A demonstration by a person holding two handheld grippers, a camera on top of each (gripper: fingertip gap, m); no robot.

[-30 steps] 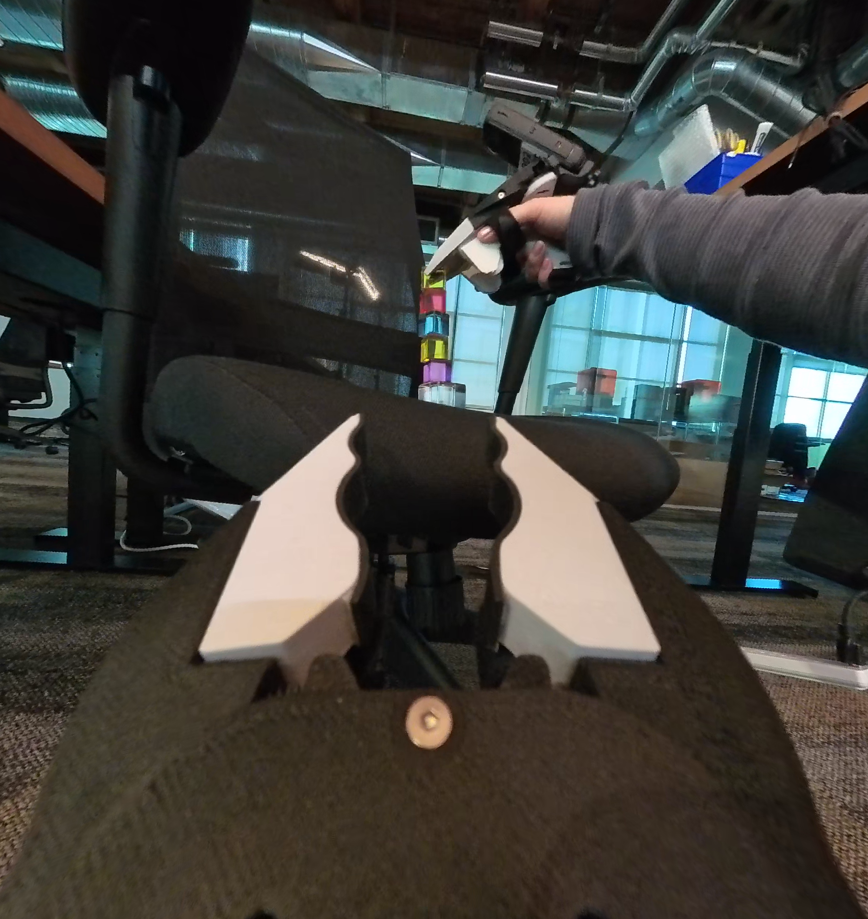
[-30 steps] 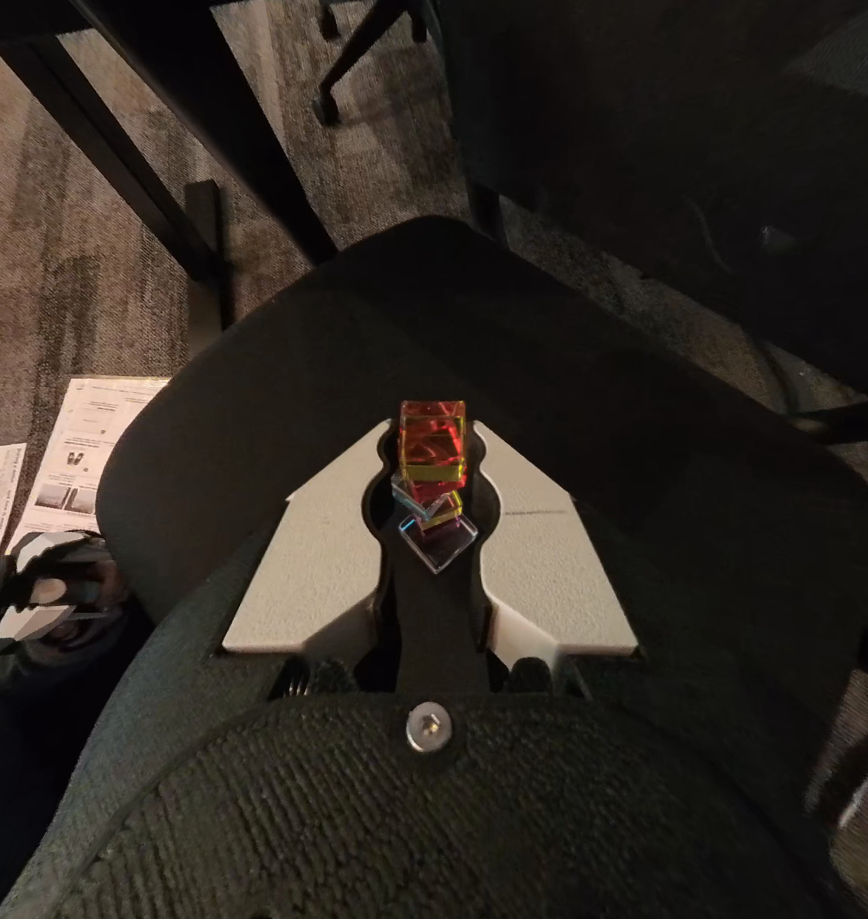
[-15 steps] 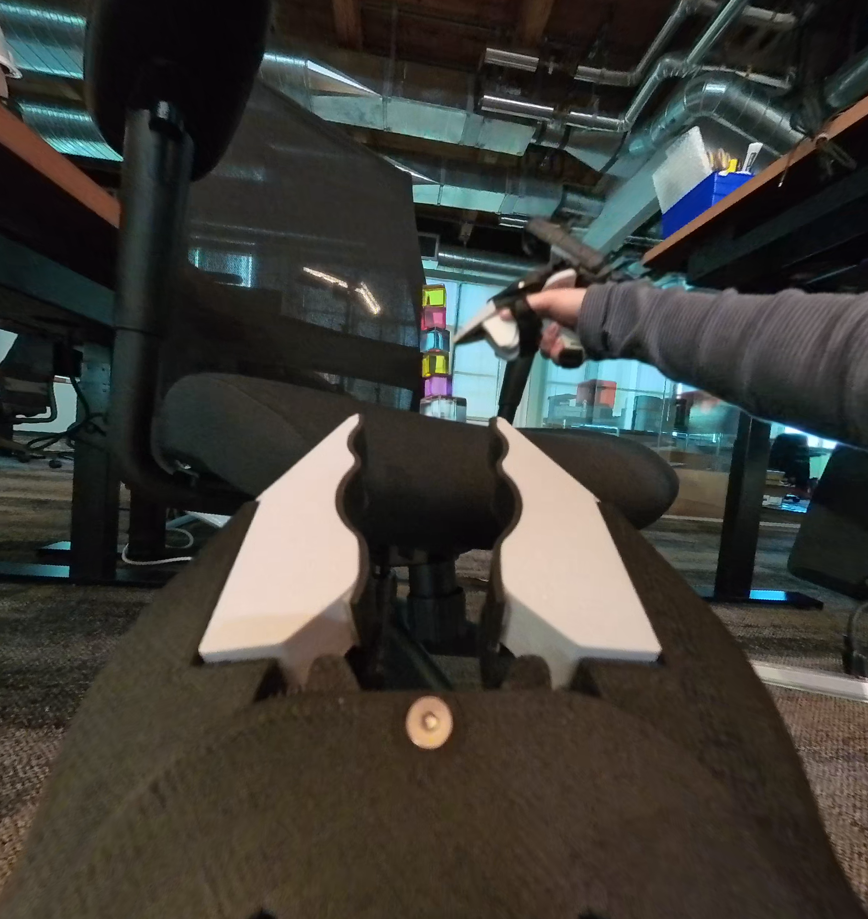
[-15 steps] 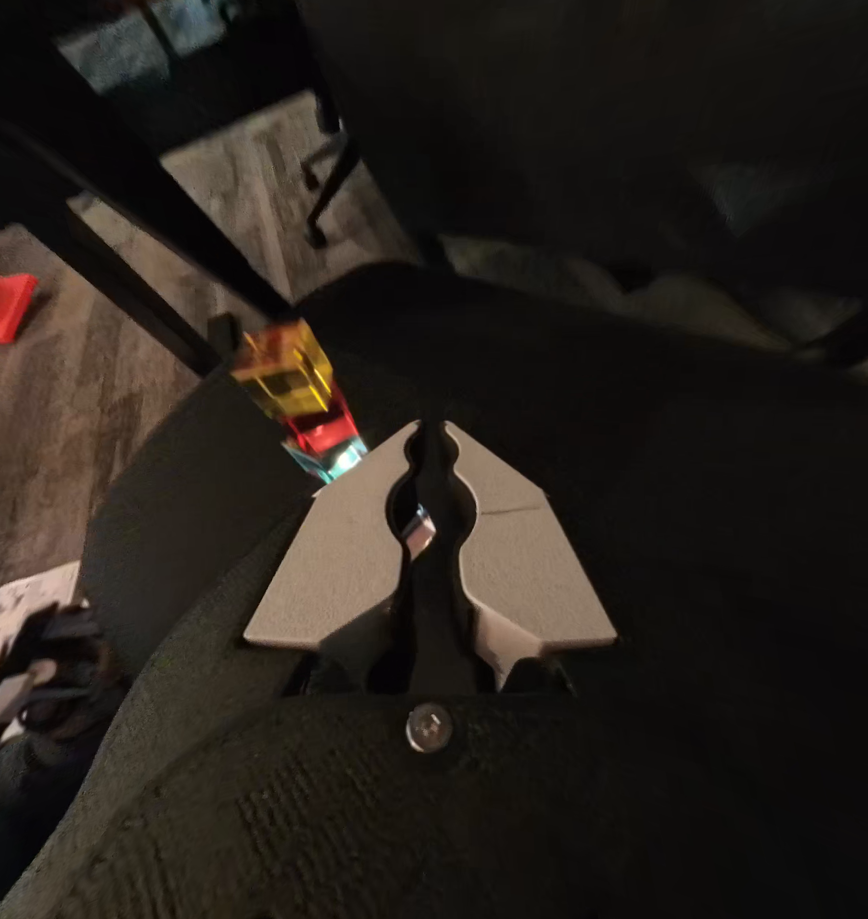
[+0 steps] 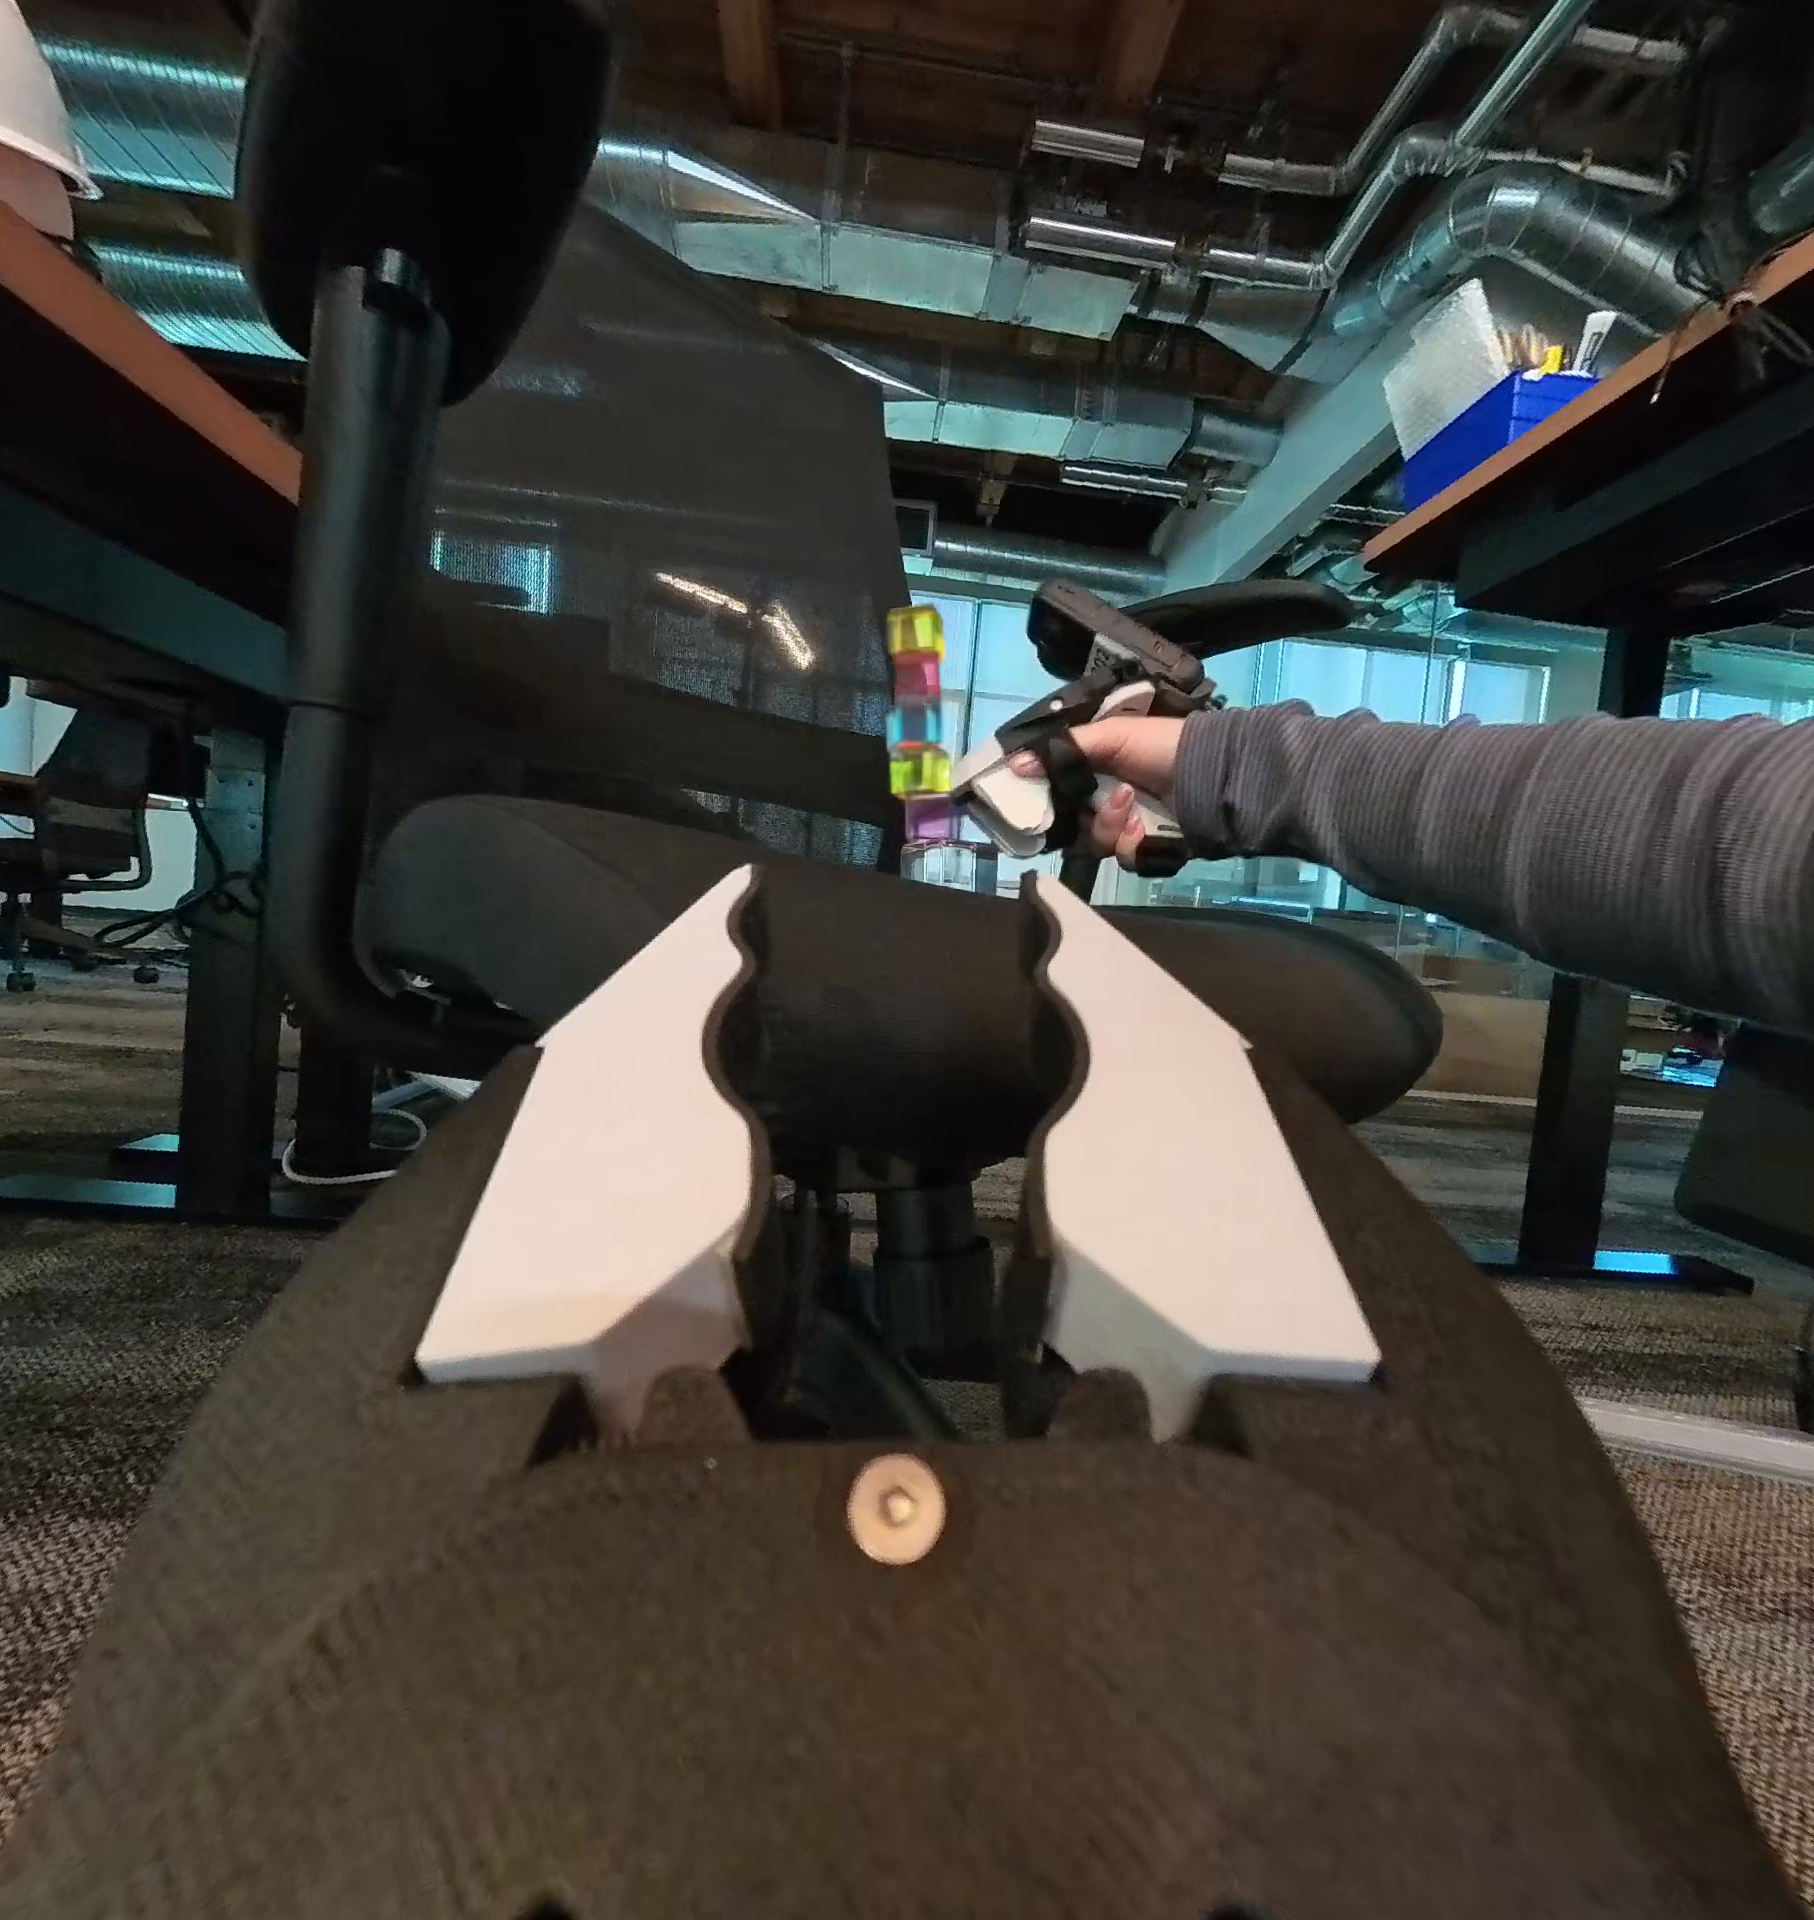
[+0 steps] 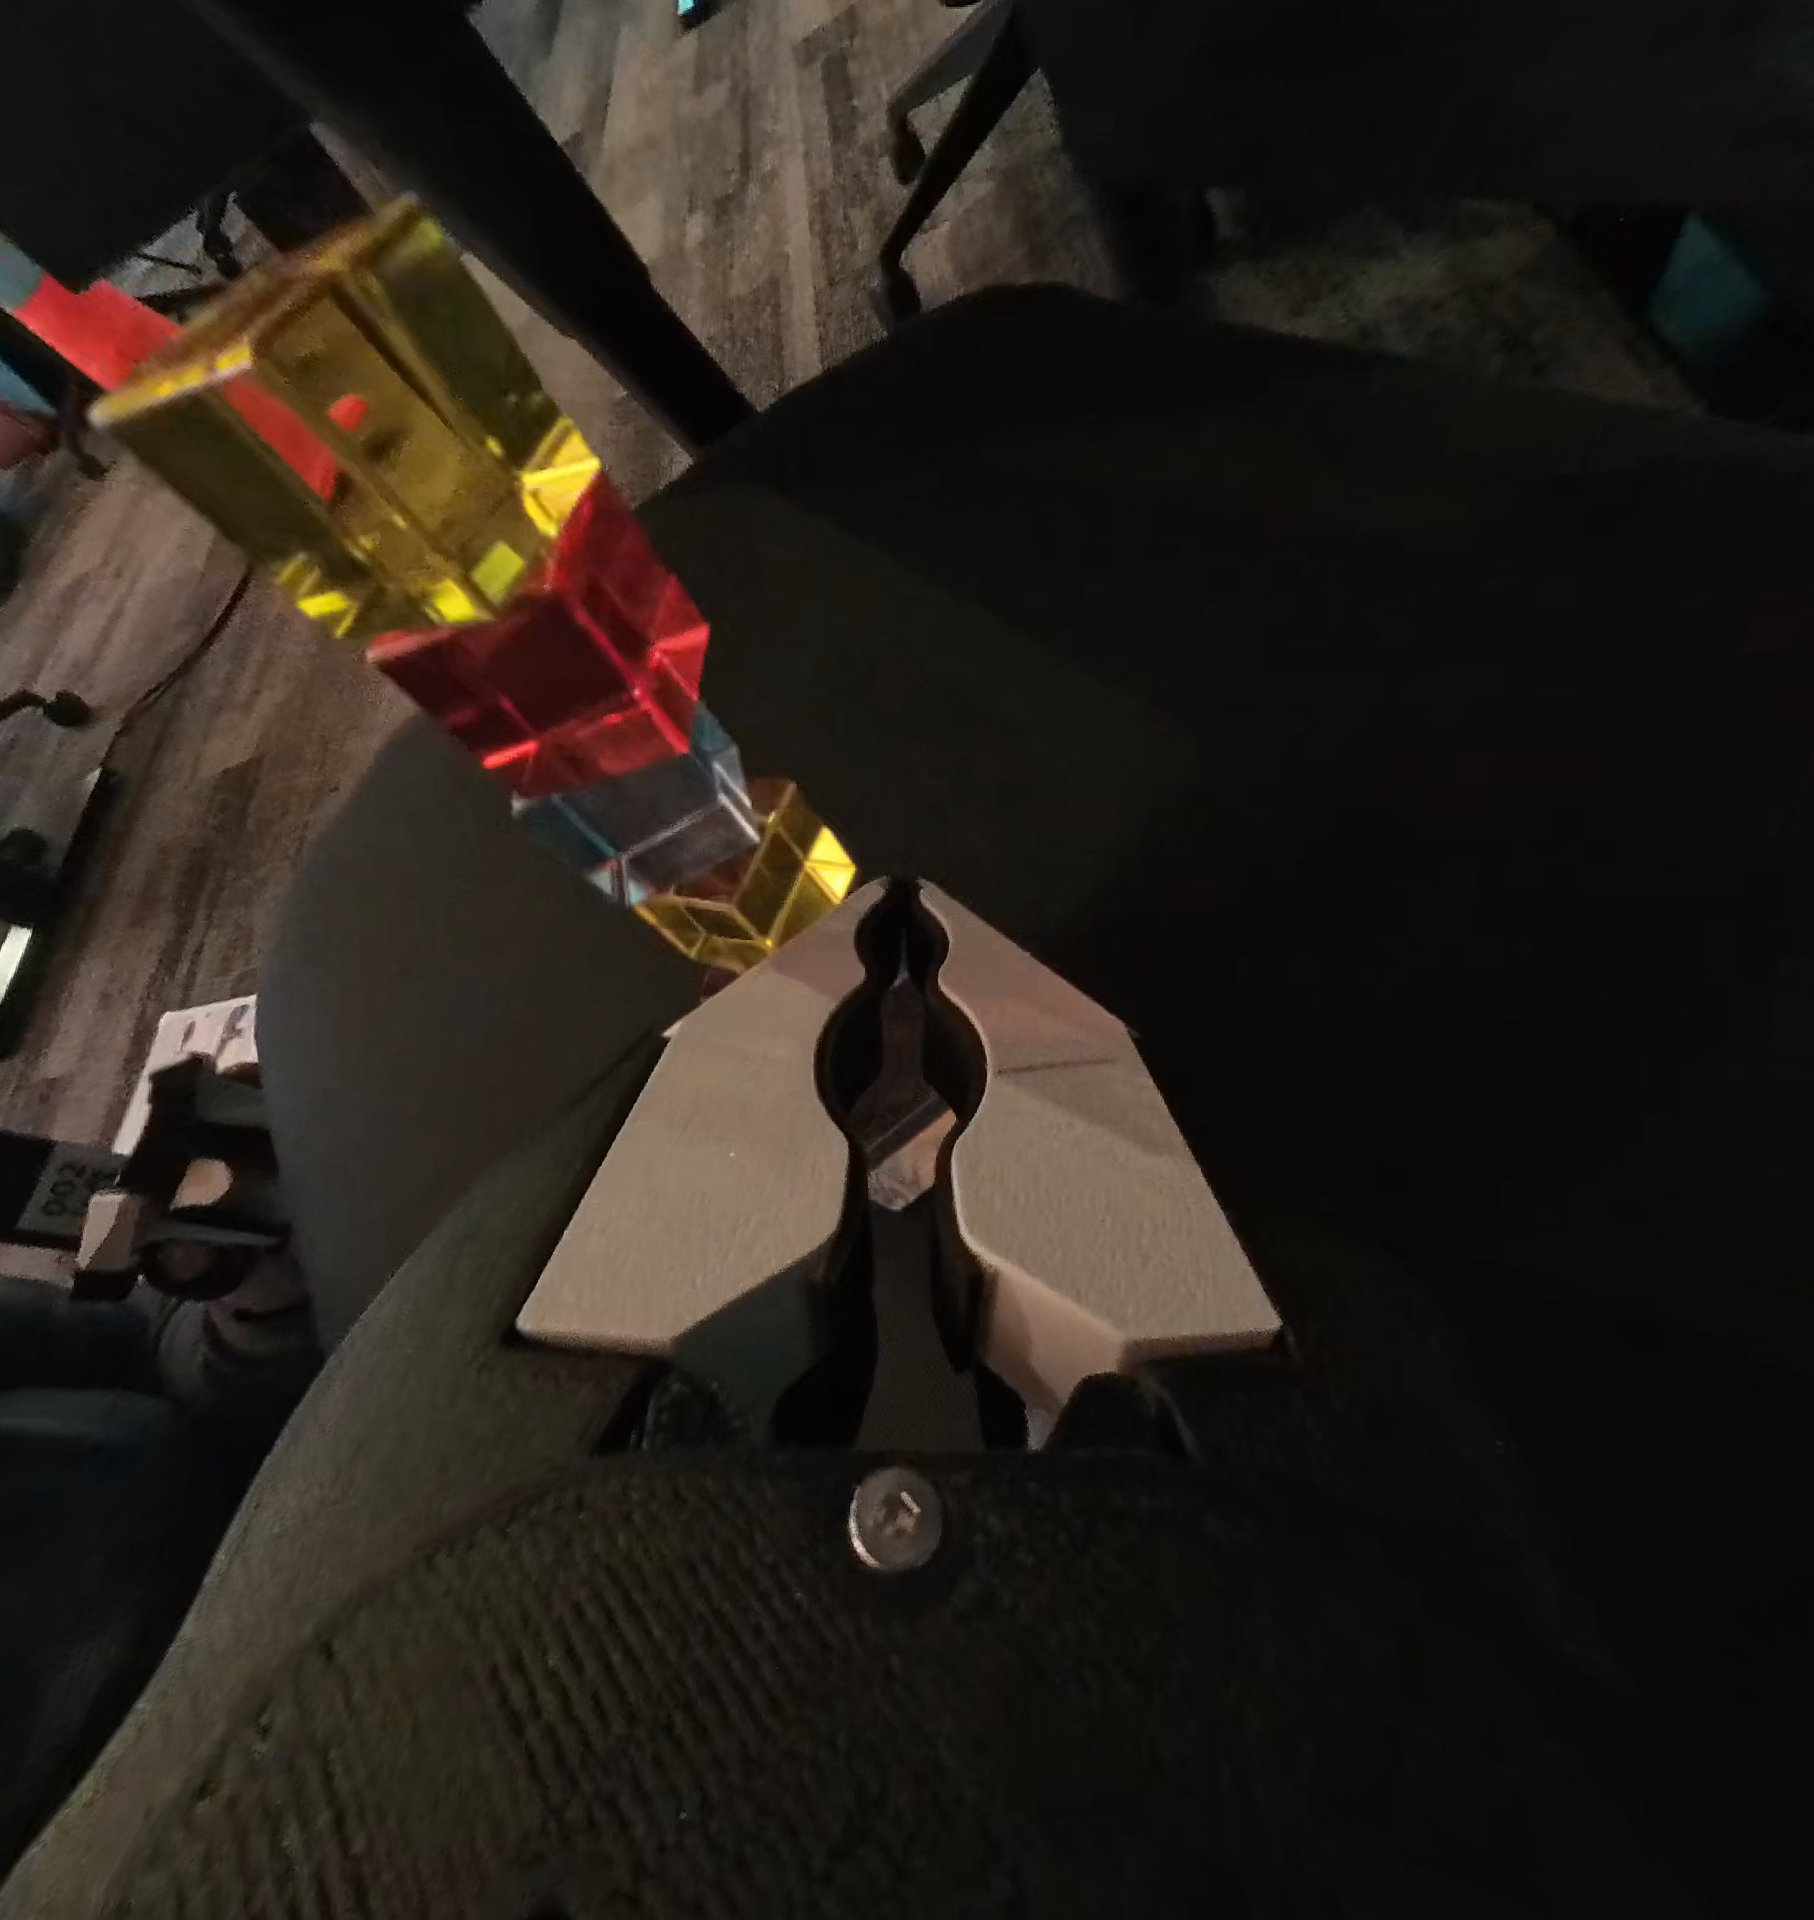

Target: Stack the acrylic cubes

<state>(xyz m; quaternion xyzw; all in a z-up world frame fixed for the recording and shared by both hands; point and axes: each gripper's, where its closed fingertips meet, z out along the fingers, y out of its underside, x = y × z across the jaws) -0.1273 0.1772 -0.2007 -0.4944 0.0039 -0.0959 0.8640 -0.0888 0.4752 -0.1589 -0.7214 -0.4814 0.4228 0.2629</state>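
Note:
A tower of several translucent coloured cubes [image 5: 916,727] stands on a black office chair seat [image 5: 570,914]. My left gripper [image 5: 887,878] is low near the carpet, facing the seat's front edge, open and empty. My right gripper [image 6: 903,883] is shut with its tips together and nothing pinched between them. It hovers over the seat [image 6: 1298,623] just right of the tower [image 6: 591,665]. In the left wrist view a hand holds the right gripper [image 5: 976,795] close against the tower's right side, level with the yellow-green and purple cubes. I cannot tell whether it touches them.
The chair's mesh backrest [image 5: 654,540] rises behind the tower. Desks with black legs [image 5: 1568,1091] stand on both sides. A blue bin [image 5: 1474,426] sits on the right desk. A white power strip [image 5: 1713,1439] and papers [image 6: 196,1049] lie on the carpet. Some 30 cm of space lies between my two pairs of fingers.
My right gripper was open above the tower's top. It shut on nothing, moved right and came down beside the tower. The tower stands as before. My left gripper has stayed open.

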